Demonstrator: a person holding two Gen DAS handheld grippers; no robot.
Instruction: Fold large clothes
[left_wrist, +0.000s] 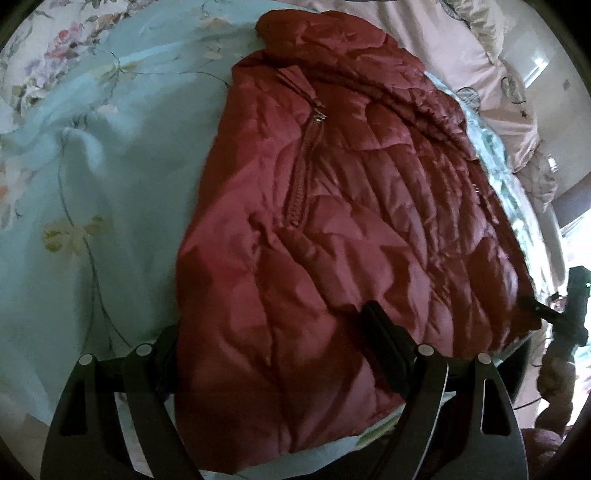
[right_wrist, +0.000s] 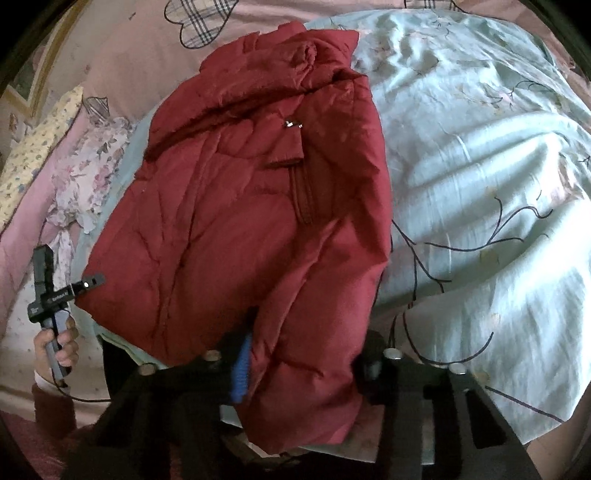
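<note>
Red padded jacket (left_wrist: 332, 221), zipped up and spread flat on the pale blue floral cover (left_wrist: 110, 166) of a bed, collar at the far end, hem nearest both cameras. Around one corner of the hem, left tool (left_wrist: 277, 339): jaws wide, one finger lying on top of the cloth, the other at the jacket's side edge, not clamped. At the other hem corner, right tool (right_wrist: 304, 369): jaws narrow, closed on a thick fold of the jacket that fills the gap between blue pad (right_wrist: 240, 373) and opposite finger. In the right wrist view, left tool gripped by a hand (right_wrist: 55, 347) at the picture's left, tip at the jacket's corner. Beyond the cover, pink bedding (right_wrist: 129, 55) with plaid hearts.
</note>
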